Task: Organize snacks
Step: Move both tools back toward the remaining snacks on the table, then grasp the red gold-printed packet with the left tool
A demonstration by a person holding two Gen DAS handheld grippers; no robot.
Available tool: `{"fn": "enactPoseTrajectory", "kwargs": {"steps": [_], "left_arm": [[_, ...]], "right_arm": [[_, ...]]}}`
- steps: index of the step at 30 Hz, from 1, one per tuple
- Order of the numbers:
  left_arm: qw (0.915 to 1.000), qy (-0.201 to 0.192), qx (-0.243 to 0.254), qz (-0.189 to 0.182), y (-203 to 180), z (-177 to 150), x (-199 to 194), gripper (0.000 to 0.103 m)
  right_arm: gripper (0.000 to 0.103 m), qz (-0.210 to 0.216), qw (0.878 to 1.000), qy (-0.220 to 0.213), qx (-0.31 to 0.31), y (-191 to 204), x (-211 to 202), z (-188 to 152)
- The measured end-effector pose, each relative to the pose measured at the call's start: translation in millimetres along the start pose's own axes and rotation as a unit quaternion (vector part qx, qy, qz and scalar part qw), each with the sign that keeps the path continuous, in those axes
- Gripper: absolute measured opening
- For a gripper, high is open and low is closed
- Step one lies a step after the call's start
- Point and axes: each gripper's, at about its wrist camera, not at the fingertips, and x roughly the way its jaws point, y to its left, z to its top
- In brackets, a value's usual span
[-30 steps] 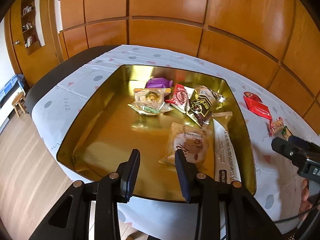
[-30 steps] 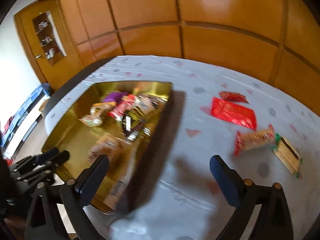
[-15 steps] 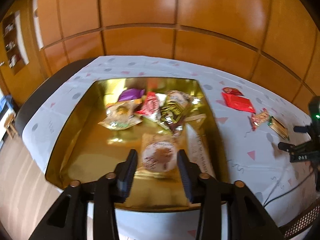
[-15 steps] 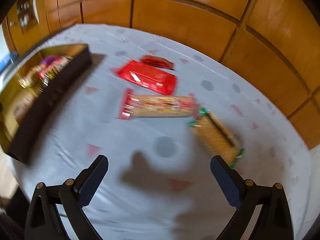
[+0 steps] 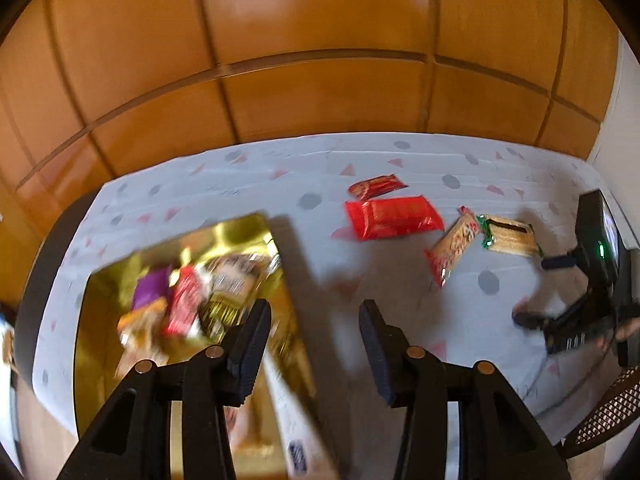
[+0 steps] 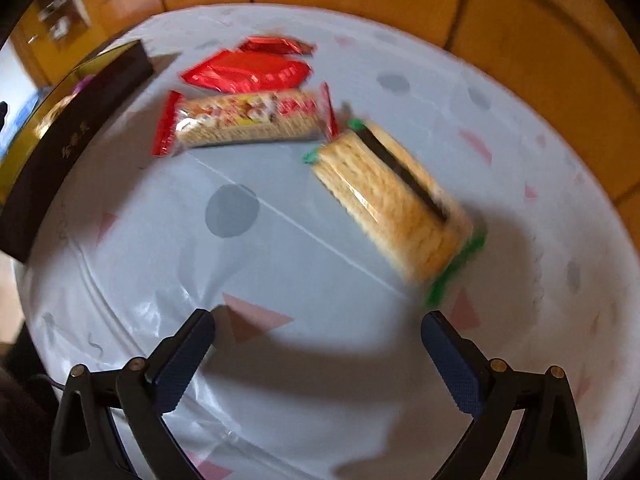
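Gold foil lines the box [image 5: 100,308] at the left of the table [image 5: 320,264], and I can see several snacks already lying inside it, blurred: a purple packet [image 5: 150,285], a red packet [image 5: 182,304] and a dark printed one [image 5: 232,280]. My left gripper [image 5: 314,354] hangs over the box's right wall; its fingers have just been opening and now stand apart with nothing between them. Out on the white cloth to the right lie four loose snacks: a small dark-red packet [image 6: 276,45] farthest, a bright red pouch [image 6: 248,71] just in front of it, a red-ended biscuit pack [image 6: 244,120], and a green-ended cracker pack [image 6: 394,200] nearest. My right gripper [image 6: 318,354] is above the cloth just short of the cracker pack, fingers spread wide and released, touching nothing.
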Motion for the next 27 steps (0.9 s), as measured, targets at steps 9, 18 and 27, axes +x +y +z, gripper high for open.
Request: {"fn": "enactPoseTrajectory", "kwargs": {"steps": [9, 18, 27], "left_arm": [[0.9969, 0.053, 0.057, -0.008, -39.6, 66.1, 83.8, 0.046], [0.992, 0.072, 0.104, -0.006, -62.3, 106.8, 147.5, 0.046], [0.9819, 0.07, 0.174, -0.025, -84.4, 127.4, 181.0, 0.046]], "right_arm": [[0.103, -0.015, 1.0, 0.015, -0.009, 14.6, -0.6, 6.0], [0.103, -0.027, 0.998, 0.015, -0.054, 43.0, -11.8, 4.3], [0.103, -0.016, 0.998, 0.024, -0.057, 49.2, -3.8, 3.3]]}}
